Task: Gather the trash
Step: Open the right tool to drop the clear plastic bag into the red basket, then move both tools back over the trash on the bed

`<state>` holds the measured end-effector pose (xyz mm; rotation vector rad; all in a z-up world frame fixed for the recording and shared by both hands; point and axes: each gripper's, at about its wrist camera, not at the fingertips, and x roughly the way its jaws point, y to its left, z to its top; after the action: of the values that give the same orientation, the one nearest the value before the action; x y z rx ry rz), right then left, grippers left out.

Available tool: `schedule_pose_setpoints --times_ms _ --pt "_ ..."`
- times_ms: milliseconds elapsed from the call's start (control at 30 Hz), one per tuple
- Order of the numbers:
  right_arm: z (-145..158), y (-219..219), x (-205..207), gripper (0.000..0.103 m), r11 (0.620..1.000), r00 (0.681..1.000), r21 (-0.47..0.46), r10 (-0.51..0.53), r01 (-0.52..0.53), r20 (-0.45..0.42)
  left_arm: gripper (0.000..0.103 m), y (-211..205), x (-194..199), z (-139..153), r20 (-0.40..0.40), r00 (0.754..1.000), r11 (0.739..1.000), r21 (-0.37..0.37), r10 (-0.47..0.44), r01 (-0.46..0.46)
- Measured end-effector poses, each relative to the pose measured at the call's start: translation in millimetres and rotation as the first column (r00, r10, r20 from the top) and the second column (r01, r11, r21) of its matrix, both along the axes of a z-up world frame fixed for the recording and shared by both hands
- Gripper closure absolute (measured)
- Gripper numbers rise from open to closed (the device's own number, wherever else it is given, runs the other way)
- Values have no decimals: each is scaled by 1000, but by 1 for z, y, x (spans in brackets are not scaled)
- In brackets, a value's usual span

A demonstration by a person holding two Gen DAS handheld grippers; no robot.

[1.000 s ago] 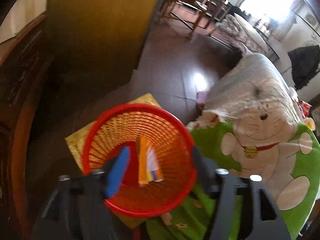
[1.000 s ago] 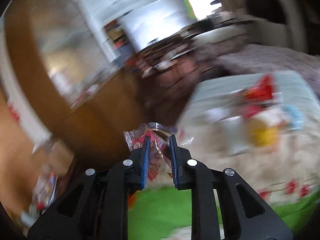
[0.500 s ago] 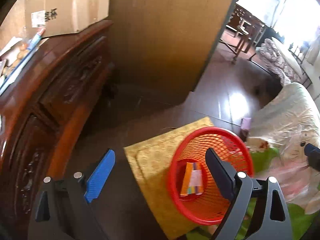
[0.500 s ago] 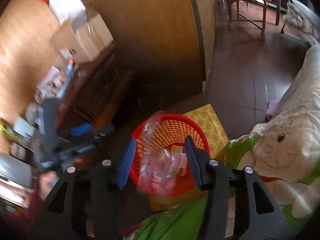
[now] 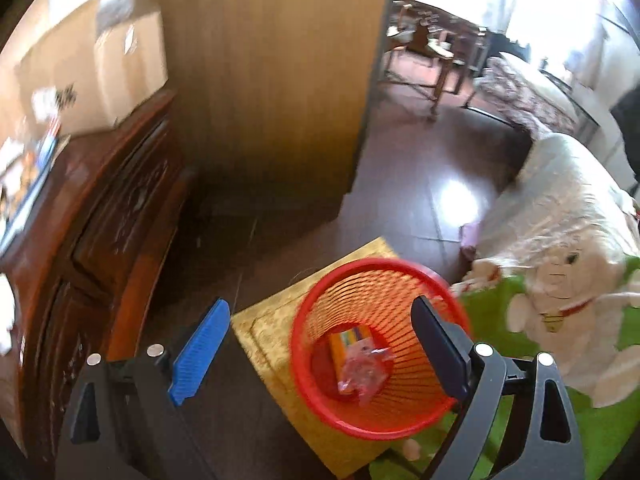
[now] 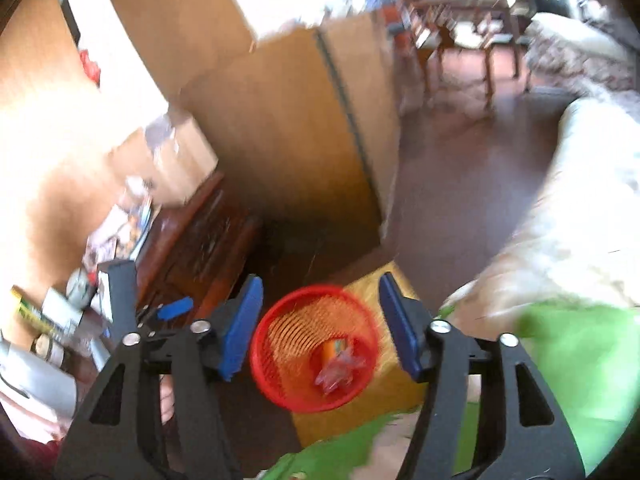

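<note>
A red mesh basket (image 5: 304, 320) stands on a yellow cushion; the right wrist view shows the same basket (image 6: 260, 344). In its bottom lie an orange packet (image 5: 348, 338) and a crumpled clear wrapper with pink print (image 5: 366, 368), which also shows in the right wrist view (image 6: 336, 372). My left gripper (image 5: 320, 308) hangs open above and to the left of the basket, with nothing between its fingers. Above the basket my right gripper (image 6: 320, 280) has its jaws opening, and nothing is between them. The left gripper's blue pad (image 6: 176, 306) shows at the left of the right wrist view.
The yellow cushion (image 5: 260, 332) sits on a dark floor. A dark carved wooden cabinet (image 5: 100, 220) with cardboard boxes on top runs along the left. A tall wooden panel (image 5: 280, 80) stands behind. A sofa with a cat-print green blanket (image 5: 560, 308) is at the right.
My right gripper swung over the basket and opened, and the clear wrapper dropped in. My left gripper opened wide, left the orange packet inside and drew back up and left.
</note>
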<state>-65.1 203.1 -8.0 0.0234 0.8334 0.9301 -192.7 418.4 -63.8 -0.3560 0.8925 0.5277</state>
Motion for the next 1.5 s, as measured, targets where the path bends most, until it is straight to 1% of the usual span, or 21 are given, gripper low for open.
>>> schedule_pose_setpoints --times_ms 67,200,233,333,400,500,567,700,733,767,800,867,967,1033,1100,1167,1233,1300,1333,1400,1500 --pt "16 -33 4 33 997 997 32 -72 71 41 12 -16 9 19 25 999 999 19 -40 40" --pt "32 -104 17 26 971 972 94 -225 219 64 8 -56 31 62 84 990 991 74 -118 112" --pt "34 -133 22 25 955 956 110 -285 276 71 7 -66 38 70 93 986 987 89 -140 131" --pt "31 -191 31 24 909 911 139 -405 393 71 6 -106 63 95 120 967 970 128 -223 208" --pt "27 -234 38 24 865 870 158 -490 477 53 6 -139 85 108 123 948 950 146 -293 274" --pt "15 -301 51 23 778 789 180 -614 602 12 6 -187 119 117 115 916 917 163 -385 365" --pt "6 -345 61 23 711 731 202 -681 673 -39 6 -225 148 119 106 885 886 157 -453 435" --pt "-13 -399 74 23 595 631 243 -768 766 -110 6 -295 208 112 83 827 831 97 -555 548" --pt "-19 -408 78 23 563 606 252 -780 787 -154 6 -315 227 107 77 813 817 70 -577 572" --pt "-27 -416 83 23 536 591 265 -778 801 -212 6 -330 241 104 75 805 808 48 -589 587" --pt "-33 -422 88 23 523 585 273 -769 808 -258 6 -342 256 99 71 799 802 28 -597 596" --pt "-39 -426 92 23 511 574 266 -765 817 -292 6 -366 287 84 49 793 794 8 -607 607" --pt "-43 -432 91 23 502 569 274 -761 820 -310 6 -396 319 61 3 787 787 12 -617 617" --pt "-45 -428 91 23 499 566 273 -764 823 -310 6 -410 334 46 -25 770 770 13 -637 638" --pt "-44 -425 87 23 498 565 271 -764 824 -311 6 -421 345 32 -69 757 756 46 -650 653" --pt "-46 -423 88 23 499 564 268 -764 824 -312 6 -426 353 18 -129 756 752 88 -641 653" --pt "-47 -421 89 23 504 566 261 -763 823 -312 5 -423 360 7 -169 759 759 82 -628 646" --pt "-46 -419 89 23 508 567 255 -761 823 -315 5 -413 364 2 -160 765 773 20 -624 634" --pt "-47 -419 89 23 508 567 252 -761 823 -317 5 -406 365 2 -148 775 784 -9 -614 620" --pt "-48 -419 88 23 503 561 250 -762 827 -324 5 -398 365 1 -141 798 807 -16 -586 590" --pt "-50 -421 88 23 494 553 249 -758 833 -345 5 -392 364 4 -135 809 817 1 -572 577"
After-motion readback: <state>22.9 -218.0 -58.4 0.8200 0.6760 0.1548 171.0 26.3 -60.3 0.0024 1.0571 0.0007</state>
